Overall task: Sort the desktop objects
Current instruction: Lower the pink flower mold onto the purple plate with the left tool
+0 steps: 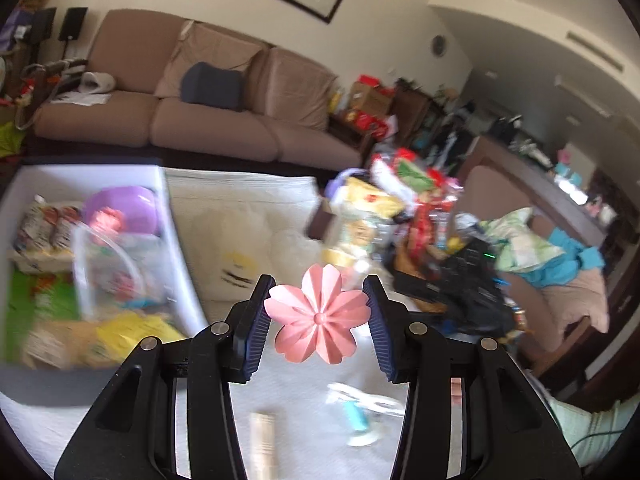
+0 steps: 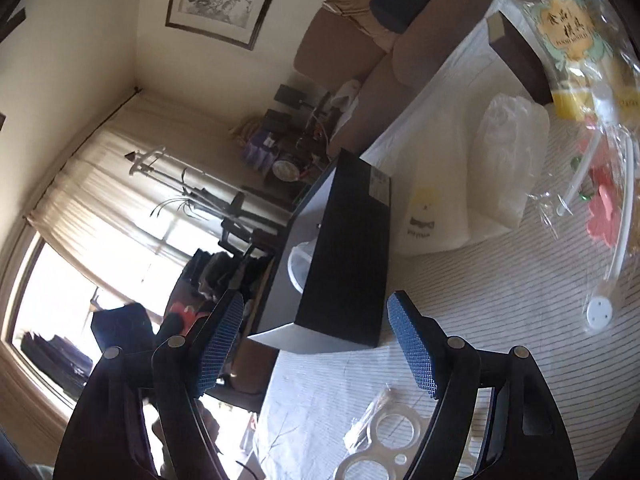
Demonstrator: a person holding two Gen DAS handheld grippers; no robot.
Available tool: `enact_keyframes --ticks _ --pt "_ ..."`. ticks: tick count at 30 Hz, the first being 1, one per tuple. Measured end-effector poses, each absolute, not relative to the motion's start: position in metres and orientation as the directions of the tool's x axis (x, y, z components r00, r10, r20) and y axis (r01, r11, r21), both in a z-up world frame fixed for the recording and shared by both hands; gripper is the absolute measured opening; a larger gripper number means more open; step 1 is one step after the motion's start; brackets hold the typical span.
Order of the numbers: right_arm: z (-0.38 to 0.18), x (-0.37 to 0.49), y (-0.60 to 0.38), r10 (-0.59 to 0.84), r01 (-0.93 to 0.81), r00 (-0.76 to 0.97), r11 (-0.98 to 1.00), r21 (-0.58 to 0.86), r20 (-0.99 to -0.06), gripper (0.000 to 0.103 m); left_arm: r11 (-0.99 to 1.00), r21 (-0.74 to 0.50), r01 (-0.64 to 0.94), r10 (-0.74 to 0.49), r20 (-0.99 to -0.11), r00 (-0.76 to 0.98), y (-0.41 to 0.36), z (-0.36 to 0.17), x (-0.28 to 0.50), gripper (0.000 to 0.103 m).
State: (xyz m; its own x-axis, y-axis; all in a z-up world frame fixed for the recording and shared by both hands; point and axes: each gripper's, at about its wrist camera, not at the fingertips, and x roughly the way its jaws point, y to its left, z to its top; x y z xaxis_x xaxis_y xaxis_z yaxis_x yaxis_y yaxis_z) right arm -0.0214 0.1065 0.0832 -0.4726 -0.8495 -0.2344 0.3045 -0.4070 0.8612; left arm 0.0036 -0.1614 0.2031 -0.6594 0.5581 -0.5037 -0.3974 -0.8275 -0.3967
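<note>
My left gripper (image 1: 318, 320) is shut on a pink paper flower (image 1: 318, 318) and holds it in the air above the white tablecloth (image 1: 288, 408). A dark storage box (image 1: 170, 216) with white inside stands to the left, filled with several packets, a purple bowl (image 1: 122, 208) and a clear bag. My right gripper (image 2: 316, 344) is open and empty, tilted, just in front of the same box (image 2: 348, 256). A clear ring-shaped plastic piece (image 2: 384, 440) lies under the right gripper.
A heap of snack packets (image 1: 400, 196) lies to the right of the table. White folded bags (image 2: 472, 184) lie behind the box. A cellophane pack with a red flower (image 2: 600, 208) lies at the right. A small teal item (image 1: 356, 416) and a beige stick (image 1: 262, 440) lie below the left gripper. A brown sofa (image 1: 208, 100) stands behind.
</note>
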Motion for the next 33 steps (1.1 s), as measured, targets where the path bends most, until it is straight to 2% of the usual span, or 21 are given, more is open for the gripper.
enact_keyframes --ticks 3,6,14,23,33 --pt "0.095 -0.017 0.09 -0.835 0.363 -0.466 -0.483 0.797 -0.293 0.078 -0.868 -0.369 -0.333 0.493 -0.555 -0.67 -0.196 0.223 -0.047 0.043" --pt "0.102 -0.016 0.076 -0.813 0.409 -0.468 -0.547 0.73 -0.347 0.078 -0.889 -0.386 -0.247 0.448 -0.616 -0.648 -0.232 0.22 -0.112 0.043" --pt "0.093 -0.028 0.08 -0.803 0.393 -0.474 -0.559 0.73 -0.36 0.078 -0.904 -0.428 -0.004 0.384 -0.806 -0.452 -0.28 0.132 -0.246 0.043" --pt "0.085 -0.033 0.078 -0.81 0.385 -0.441 -0.56 0.734 -0.387 0.078 -0.934 -0.352 0.067 0.308 -0.885 -0.35 -0.28 0.087 -0.284 0.043" --pt "0.077 -0.033 0.066 -0.806 0.381 -0.417 -0.575 0.724 -0.42 0.078 -0.954 -0.293 0.068 0.265 -0.925 -0.273 -0.271 0.081 -0.284 0.043"
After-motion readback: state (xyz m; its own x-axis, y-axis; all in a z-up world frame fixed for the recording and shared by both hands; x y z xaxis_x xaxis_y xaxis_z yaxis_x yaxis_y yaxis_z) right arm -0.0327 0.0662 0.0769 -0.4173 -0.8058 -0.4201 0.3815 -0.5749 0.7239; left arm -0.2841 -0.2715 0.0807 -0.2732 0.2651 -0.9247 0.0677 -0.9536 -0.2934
